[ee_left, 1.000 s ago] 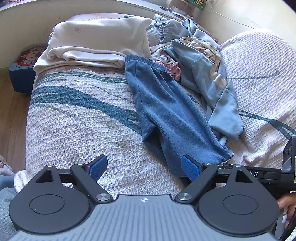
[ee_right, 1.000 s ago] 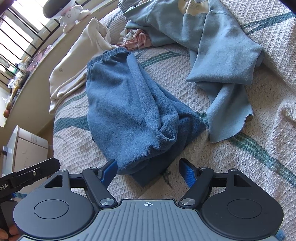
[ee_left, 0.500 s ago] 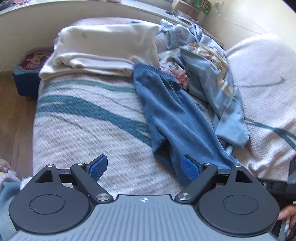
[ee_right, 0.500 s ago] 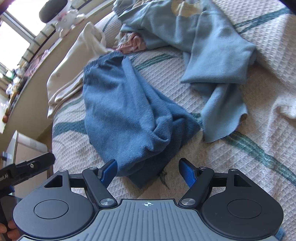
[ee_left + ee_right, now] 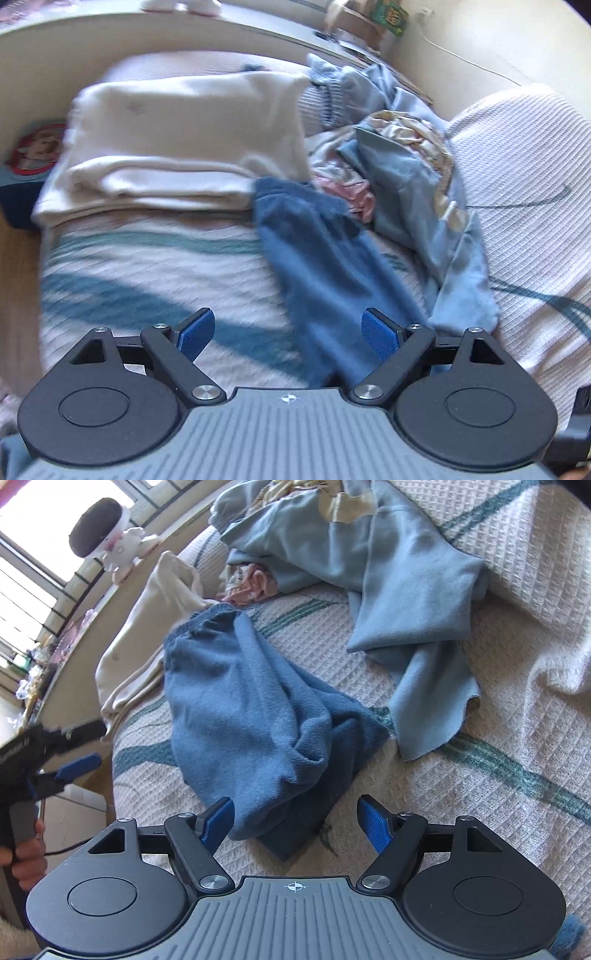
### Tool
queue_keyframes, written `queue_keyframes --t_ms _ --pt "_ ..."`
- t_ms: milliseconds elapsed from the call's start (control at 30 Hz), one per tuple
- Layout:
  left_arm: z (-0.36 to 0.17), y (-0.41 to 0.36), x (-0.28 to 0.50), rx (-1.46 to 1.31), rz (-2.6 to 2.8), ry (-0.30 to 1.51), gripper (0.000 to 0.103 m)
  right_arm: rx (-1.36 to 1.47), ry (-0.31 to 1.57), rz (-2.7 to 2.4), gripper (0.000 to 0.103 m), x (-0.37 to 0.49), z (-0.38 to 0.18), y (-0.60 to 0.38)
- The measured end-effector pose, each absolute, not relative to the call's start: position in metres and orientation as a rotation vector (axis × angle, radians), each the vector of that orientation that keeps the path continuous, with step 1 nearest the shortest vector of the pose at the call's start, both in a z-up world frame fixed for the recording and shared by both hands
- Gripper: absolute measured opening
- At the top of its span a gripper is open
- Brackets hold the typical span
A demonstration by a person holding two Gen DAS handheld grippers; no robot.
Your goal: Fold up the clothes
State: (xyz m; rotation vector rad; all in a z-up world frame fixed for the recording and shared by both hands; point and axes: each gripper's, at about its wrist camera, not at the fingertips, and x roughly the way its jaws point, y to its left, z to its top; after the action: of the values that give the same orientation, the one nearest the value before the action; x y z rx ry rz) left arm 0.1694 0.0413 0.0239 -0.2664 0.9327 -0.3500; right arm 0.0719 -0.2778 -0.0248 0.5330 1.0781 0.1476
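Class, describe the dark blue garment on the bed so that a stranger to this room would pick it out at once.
Start at the bed with the cream, teal-streaked blanket. Mid-bed, nearest the viewer, lies the dark blue fleece garment, its gathered waistband at the far end. It is darker and fuzzier than the pale blue top on its right, and rumpled, unlike the folded cream garment.

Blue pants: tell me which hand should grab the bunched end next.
Right, probably. Its open tongs already hang over the bunched end of the blue pants. The left tongs, also open, sit mostly over bare blanket beside them.
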Motion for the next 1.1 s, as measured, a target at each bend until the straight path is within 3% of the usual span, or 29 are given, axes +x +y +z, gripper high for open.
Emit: queue_keyframes --t_ms 267,500,567,600,633,667,867,900,933,1033,1100 --pt "-0.007 -0.015 0.261 -0.144 -0.327 0.969 0.086 0.583 1.091 0.169 0.075 0.067 -0.026 -0.271" --pt "-0.033 -0.030 0.287 -0.138 -0.303 0.956 0.082 0.601 1.067 0.167 0.075 0.070 -0.026 -0.270" --pt "-0.032 -0.030 0.283 -0.149 -0.297 0.936 0.064 0.599 1.073 0.156 0.075 0.075 -0.030 -0.269" --pt "-0.030 -0.028 0.280 -0.172 -0.303 0.921 0.039 0.598 1.092 0.131 0.075 0.079 -0.034 -0.269" --pt "-0.029 -0.024 0.280 -0.217 -0.329 0.925 0.021 0.605 1.103 0.120 0.075 0.082 -0.038 -0.269" --pt "-0.028 -0.021 0.279 -0.261 -0.355 0.928 0.015 0.618 1.108 0.122 0.075 0.085 -0.042 -0.270" --pt "-0.018 -0.011 0.271 -0.285 -0.345 0.891 0.012 0.658 1.071 0.101 0.075 0.089 -0.061 -0.273" --pt "-0.012 -0.006 0.268 -0.298 -0.335 0.874 0.011 0.648 1.058 0.095 0.059 0.090 -0.061 -0.271" --pt "-0.005 0.004 0.260 -0.313 -0.316 0.849 0.011 0.624 1.043 0.089 0.033 0.090 -0.058 -0.269" --pt "0.016 0.037 0.234 -0.352 -0.245 0.778 0.011 0.582 0.988 0.117 0.017 0.087 -0.042 -0.262" --pt "0.029 0.066 0.205 -0.378 -0.177 0.752 0.011 0.551 0.974 0.173 0.016 0.088 -0.029 -0.257"
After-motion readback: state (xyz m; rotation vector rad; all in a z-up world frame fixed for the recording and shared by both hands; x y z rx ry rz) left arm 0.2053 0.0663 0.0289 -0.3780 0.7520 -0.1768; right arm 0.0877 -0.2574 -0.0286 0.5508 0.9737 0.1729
